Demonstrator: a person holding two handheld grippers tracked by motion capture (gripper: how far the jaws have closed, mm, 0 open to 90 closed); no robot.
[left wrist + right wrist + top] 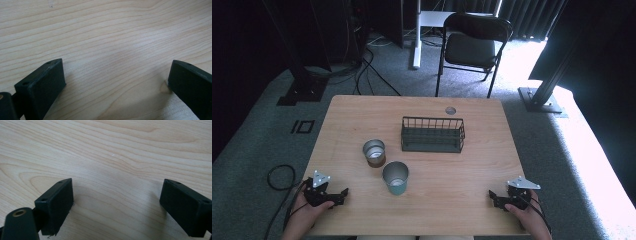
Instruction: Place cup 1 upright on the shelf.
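From above, I have the left gripper (343, 192) resting at the near left corner of the pale wooden table (472, 150) and the right gripper (492, 196) at the near right, both well apart from the teal metal cup (395, 178), the brown-based metal cup (374, 152) and the dark wire basket (432, 134) mid-table. My left gripper view has jaws spread wide over bare wood; my right gripper view likewise.

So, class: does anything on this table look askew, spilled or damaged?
Nothing stands out. Both cups stand upright, the wire basket sits level, and the table shows no spill. Left tongs and right tongs rest open.
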